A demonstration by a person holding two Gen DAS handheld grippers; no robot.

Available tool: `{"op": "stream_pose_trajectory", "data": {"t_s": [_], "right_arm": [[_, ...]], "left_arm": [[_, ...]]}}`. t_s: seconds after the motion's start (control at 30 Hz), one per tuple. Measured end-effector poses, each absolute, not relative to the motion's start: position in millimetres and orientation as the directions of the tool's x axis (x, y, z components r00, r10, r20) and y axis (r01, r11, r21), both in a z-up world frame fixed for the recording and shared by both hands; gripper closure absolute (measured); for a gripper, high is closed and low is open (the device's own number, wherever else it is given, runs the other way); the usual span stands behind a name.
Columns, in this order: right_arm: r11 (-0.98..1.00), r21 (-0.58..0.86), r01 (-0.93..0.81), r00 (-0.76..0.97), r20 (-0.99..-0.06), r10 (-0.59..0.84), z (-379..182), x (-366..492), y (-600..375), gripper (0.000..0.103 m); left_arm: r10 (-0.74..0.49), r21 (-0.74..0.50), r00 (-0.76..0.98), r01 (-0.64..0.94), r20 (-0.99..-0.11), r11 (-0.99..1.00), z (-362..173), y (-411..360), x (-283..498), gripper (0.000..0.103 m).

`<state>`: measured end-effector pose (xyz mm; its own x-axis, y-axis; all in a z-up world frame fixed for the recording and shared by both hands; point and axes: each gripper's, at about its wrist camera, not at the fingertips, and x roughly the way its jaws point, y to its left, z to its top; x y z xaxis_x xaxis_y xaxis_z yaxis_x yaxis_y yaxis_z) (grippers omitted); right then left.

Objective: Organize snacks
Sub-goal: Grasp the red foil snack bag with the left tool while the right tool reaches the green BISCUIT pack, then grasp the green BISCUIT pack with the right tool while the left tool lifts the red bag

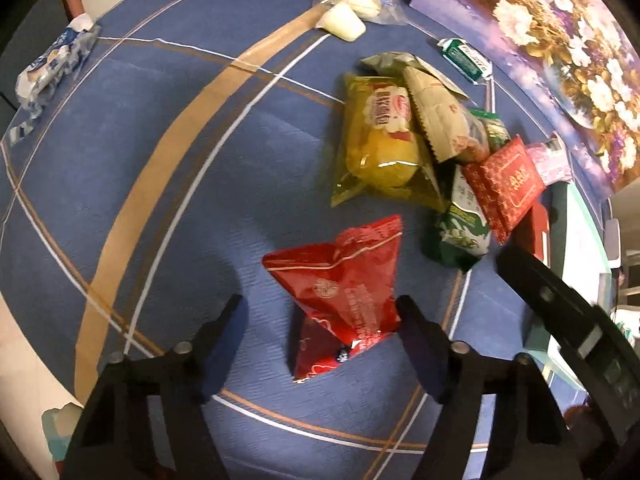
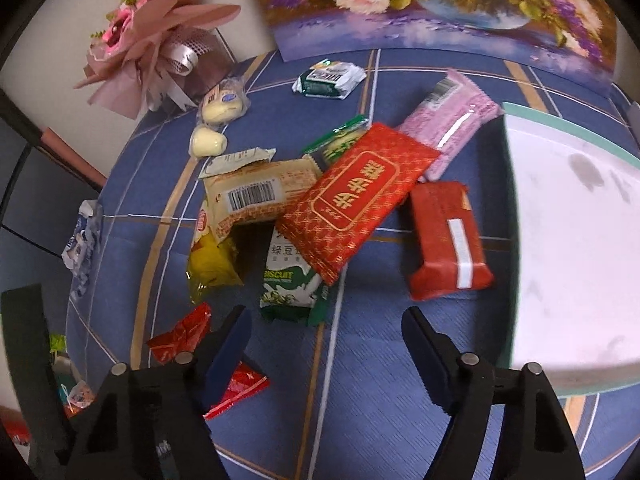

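You had the left claw point(image 1: 320, 336) spread open around the red snack bag point(image 1: 344, 280) on the blue tabletop point(image 1: 160, 200), pads not pressing, likely for a pickup. Your right claw point(image 2: 326, 344) hung open over bare cloth near the empty white tray point(image 2: 568, 240), where the heaped snack pile point(image 2: 304, 208) probably belonged.

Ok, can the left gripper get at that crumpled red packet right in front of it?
Probably yes: the left gripper is open with the red packet lying between its fingers, nothing on top of it.
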<state>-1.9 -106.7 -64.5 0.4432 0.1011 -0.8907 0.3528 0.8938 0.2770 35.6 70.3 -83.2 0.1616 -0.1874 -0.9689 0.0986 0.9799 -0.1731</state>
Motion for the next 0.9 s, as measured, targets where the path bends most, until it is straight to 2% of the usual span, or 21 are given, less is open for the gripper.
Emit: {"op": "stream_pose_trajectory", "data": {"t_s": [0.03, 0.1, 0.27, 0.5, 0.6, 0.77, 0.9], "right_arm": [[0.895, 0.276, 0.351, 0.44, -0.892, 0.103, -66, 2, -105, 0.026], [0.897, 0.276, 0.346, 0.438, -0.893, 0.105, -67, 10, -102, 0.028], [0.906, 0.267, 0.33, 0.41, -0.904, 0.117, -77, 29, -93, 0.039], [0.91, 0.24, 0.337, 0.365, -0.925, 0.109, -94, 47, -88, 0.046], [0.929, 0.181, 0.322, 0.357, -0.932, 0.058, -94, 53, -82, 0.048], [0.95, 0.097, 0.296, 0.342, -0.94, -0.011, -94, 54, -74, 0.059], [0.954, 0.092, 0.286, 0.343, -0.939, -0.012, -93, 49, -71, 0.06]], "left_arm": [[-0.201, -0.185, 0.162, 0.105, -0.966, 0.977, -82, 69, 35, 0.039], [-0.23, -0.214, 0.16, 0.115, -0.96, 0.97, -79, 65, 38, 0.053], [-0.207, -0.186, 0.192, 0.121, -0.959, 0.975, -74, 64, 46, 0.055], [-0.223, -0.212, 0.23, 0.071, -0.947, 0.975, -73, 81, 66, 0.058], [-0.228, -0.218, 0.236, 0.066, -0.945, 0.974, -72, 88, 68, 0.058], [-0.231, -0.223, 0.237, 0.06, -0.944, 0.973, -73, 102, 67, 0.058], [-0.221, -0.211, 0.24, 0.065, -0.945, 0.975, -74, 104, 65, 0.058]]}}
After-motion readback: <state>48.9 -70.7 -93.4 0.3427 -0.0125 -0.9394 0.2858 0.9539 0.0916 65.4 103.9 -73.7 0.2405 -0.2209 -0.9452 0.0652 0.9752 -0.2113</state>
